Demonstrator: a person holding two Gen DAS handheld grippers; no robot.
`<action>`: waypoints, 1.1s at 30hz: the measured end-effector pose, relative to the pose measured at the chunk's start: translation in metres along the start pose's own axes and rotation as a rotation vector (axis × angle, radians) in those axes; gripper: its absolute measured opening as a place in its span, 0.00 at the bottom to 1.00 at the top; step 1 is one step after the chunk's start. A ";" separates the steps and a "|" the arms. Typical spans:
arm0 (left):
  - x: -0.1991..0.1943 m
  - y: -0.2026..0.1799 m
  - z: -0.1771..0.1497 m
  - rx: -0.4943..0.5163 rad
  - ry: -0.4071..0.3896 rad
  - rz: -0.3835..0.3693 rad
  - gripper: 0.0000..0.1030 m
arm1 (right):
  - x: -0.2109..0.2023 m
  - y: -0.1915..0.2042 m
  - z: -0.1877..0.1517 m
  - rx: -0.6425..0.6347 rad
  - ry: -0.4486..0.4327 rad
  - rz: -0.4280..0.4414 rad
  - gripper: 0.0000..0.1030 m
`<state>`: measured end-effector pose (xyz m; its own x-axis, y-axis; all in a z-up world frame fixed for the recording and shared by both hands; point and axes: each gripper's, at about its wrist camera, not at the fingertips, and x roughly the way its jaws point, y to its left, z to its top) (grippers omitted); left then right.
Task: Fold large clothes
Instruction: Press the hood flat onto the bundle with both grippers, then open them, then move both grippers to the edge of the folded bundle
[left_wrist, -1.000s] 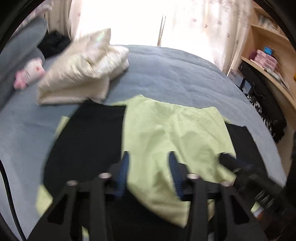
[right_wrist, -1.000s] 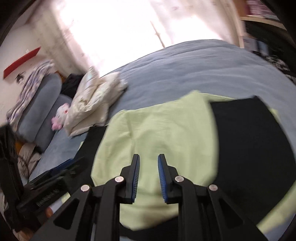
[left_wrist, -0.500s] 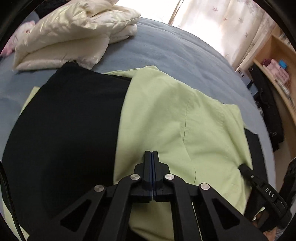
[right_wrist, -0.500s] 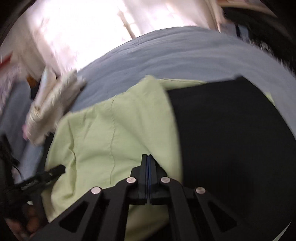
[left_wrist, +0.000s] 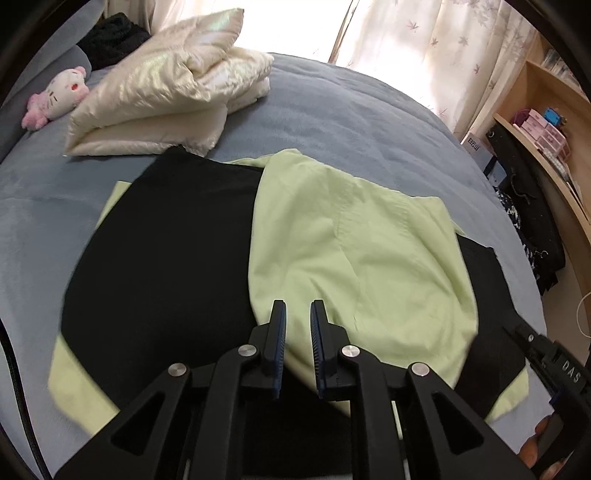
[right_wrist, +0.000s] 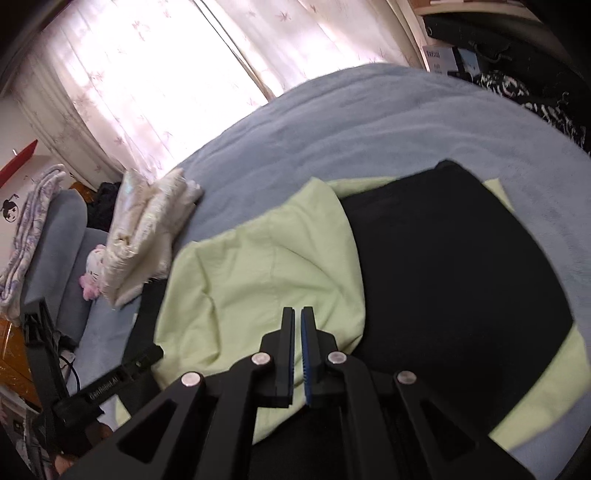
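A large light-green and black garment (left_wrist: 354, 258) lies spread on the blue bed, its green part folded over the black middle; it also shows in the right wrist view (right_wrist: 266, 266). My left gripper (left_wrist: 297, 321) hovers over the near edge of the green fold, jaws slightly apart and empty. My right gripper (right_wrist: 297, 325) is over the green fold's near right edge, jaws open by a narrow slit with nothing between them. The right gripper shows at the lower right of the left wrist view (left_wrist: 546, 358); the left one shows at the lower left of the right wrist view (right_wrist: 110, 380).
A folded cream quilt (left_wrist: 173, 96) lies at the back left of the bed (left_wrist: 351, 122), beside a pink plush toy (left_wrist: 59, 96). Wooden shelves (left_wrist: 543, 122) and dark bags (left_wrist: 532, 206) stand on the right. Curtains (right_wrist: 155, 81) hang behind.
Both grippers were shut on the green fabric half a second ago; now both have opened slightly and drawn back a little. The green fold lies flat on the black part.
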<state>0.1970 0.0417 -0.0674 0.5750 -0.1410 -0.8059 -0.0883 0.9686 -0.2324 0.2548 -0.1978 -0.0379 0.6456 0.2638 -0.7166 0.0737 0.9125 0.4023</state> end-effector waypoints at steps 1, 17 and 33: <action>-0.010 0.000 -0.004 0.000 -0.011 0.003 0.13 | -0.004 0.004 0.000 -0.004 -0.007 -0.001 0.03; -0.116 0.023 -0.056 -0.012 -0.072 0.009 0.20 | -0.099 0.040 -0.031 -0.112 -0.062 -0.027 0.04; -0.160 0.028 -0.085 -0.002 -0.086 -0.035 0.24 | -0.178 0.073 -0.058 -0.251 -0.056 0.030 0.04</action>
<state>0.0334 0.0740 0.0087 0.6455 -0.1561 -0.7476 -0.0688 0.9630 -0.2604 0.1009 -0.1599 0.0855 0.6864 0.2807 -0.6708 -0.1326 0.9554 0.2641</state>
